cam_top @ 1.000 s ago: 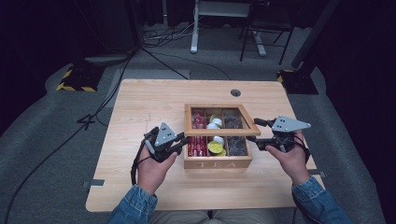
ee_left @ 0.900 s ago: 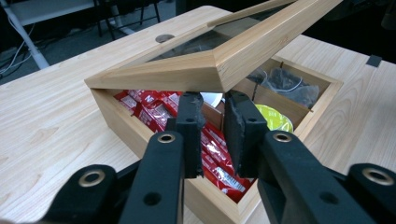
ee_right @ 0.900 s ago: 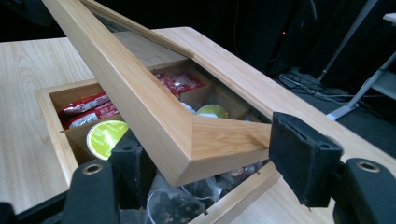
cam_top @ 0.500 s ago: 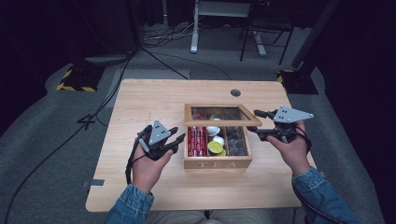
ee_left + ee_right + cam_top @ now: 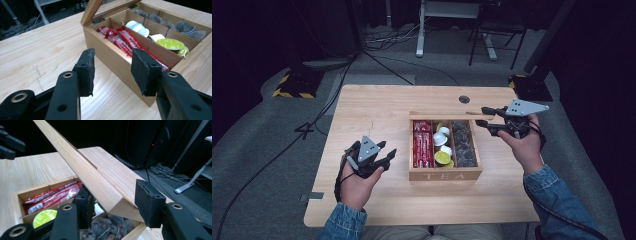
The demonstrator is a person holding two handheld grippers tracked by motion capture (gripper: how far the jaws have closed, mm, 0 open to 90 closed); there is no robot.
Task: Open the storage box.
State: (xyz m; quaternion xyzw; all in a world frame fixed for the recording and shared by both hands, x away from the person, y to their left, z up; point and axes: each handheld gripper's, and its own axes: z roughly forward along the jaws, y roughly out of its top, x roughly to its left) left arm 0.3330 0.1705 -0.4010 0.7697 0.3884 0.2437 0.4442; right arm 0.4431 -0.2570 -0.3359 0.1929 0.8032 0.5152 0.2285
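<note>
A light wooden table point(image 5: 377, 107) is seen carrying a wooden tea box point(image 5: 445, 174), lettered TEA on its front wall, set right of the table's middle. The box's lid point(image 5: 82, 170) is raised at a slant, and its front corner lies between the jaws of the right gripper point(image 5: 480, 116), held at the box's far right corner; these jaws have just been closing, yet a gap is seen beside the right pad, so the lid is not clamped. The left gripper point(image 5: 390, 153) is held just left of the box, apart from it, with jaws that have just been opening and nothing between them. Inside the box, red sachets point(image 5: 120, 37) fill the left compartment, white and green capsules point(image 5: 165, 42) the middle one, and dark tea bags point(image 5: 463, 145) the right one.
</note>
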